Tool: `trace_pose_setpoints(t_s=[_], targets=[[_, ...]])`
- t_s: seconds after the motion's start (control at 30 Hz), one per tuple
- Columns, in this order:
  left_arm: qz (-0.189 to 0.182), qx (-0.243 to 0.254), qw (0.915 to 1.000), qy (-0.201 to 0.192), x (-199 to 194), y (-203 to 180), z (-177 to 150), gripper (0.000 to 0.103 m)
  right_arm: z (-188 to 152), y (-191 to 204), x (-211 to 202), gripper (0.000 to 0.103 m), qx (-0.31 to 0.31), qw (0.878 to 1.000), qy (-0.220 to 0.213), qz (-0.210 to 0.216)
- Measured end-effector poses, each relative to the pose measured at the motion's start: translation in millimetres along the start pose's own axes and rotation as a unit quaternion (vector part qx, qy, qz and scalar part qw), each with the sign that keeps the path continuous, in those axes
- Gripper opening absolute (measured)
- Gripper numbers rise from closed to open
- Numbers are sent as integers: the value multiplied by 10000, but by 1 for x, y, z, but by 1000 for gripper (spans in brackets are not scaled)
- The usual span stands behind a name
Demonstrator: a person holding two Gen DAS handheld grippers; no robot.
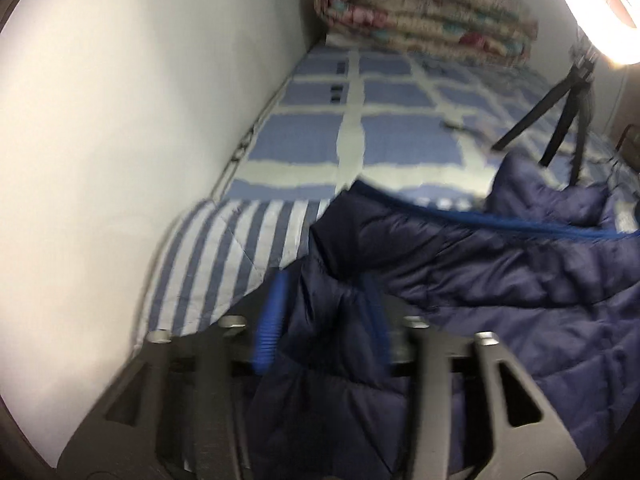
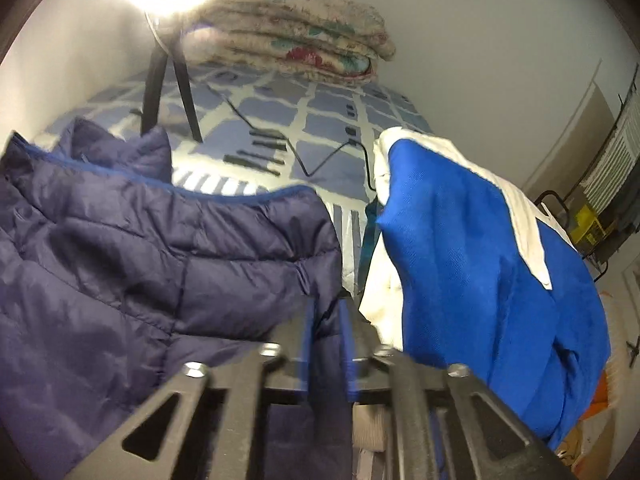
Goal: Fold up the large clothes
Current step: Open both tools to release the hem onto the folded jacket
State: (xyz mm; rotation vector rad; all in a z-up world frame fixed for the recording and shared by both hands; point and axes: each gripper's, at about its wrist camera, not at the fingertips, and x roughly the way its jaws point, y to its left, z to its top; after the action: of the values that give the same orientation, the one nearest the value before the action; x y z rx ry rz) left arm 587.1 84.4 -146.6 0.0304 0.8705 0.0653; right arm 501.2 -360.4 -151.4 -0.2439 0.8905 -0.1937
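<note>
A navy quilted puffer jacket (image 1: 460, 272) with a blue zipper edge lies spread over the near end of the bed; it also shows in the right wrist view (image 2: 140, 248). My left gripper (image 1: 320, 320) is shut on a fold of the jacket's near left edge, fabric bunched between its blue pads (image 1: 272, 320). My right gripper (image 2: 326, 332) is shut on the jacket's near right edge, cloth pinched between its blue pads (image 2: 347, 344). The jacket hangs down in front of both grippers.
A blue-and-white garment (image 2: 472, 248) is heaped to the right of the jacket. A striped pillow (image 1: 224, 264) lies by the white wall (image 1: 120, 140). A folded floral quilt (image 2: 296, 44) sits at the far end. A black tripod (image 1: 560, 120) with a ring light and a black cable (image 2: 320, 160) stand on the checked sheet (image 1: 400, 140).
</note>
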Motion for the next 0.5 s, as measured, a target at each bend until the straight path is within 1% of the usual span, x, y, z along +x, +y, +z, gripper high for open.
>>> trace_pose_setpoints(t_s=[0.03,0.1,0.13,0.17,0.23,0.27,0.3,0.33,0.4,0.47,0.5], targets=[[-70,-27,9999,-80,-13,1,1,48,1,-3,-3,29,38,10000,-53,56],[-373,-18,9990,-243,-40,-3,1,48,-1,-9,-24,30,211,9992,-231,254],[-646,2,9974,-321,-59,-8,-4,48,-4,-11,-31,31,300,9985,-283,371],[-869,7,9956,-349,-73,-13,-9,48,-8,-16,-45,31,450,9965,-343,614],[-1440,56,9892,-274,-104,-35,-32,48,-19,-18,-64,31,605,9922,-385,1023],[-1610,89,9867,-200,-114,-44,-42,48,-25,-17,-70,31,636,9906,-400,1138],[-1844,167,9827,-114,-126,-60,-58,48,-35,-15,-82,31,649,9884,-415,1306],[-1966,301,9800,-62,-134,-74,-72,48,-42,-12,-89,31,641,9871,-425,1405],[-2051,663,9765,-29,-144,-105,-96,48,-67,0,-104,31,604,9831,-415,1676],[-1930,1139,9746,7,-144,-139,-118,48,-91,14,-110,31,545,9798,-280,1903],[-1819,1318,9744,77,-137,-156,-128,48,-99,21,-110,31,494,9796,-219,1934]])
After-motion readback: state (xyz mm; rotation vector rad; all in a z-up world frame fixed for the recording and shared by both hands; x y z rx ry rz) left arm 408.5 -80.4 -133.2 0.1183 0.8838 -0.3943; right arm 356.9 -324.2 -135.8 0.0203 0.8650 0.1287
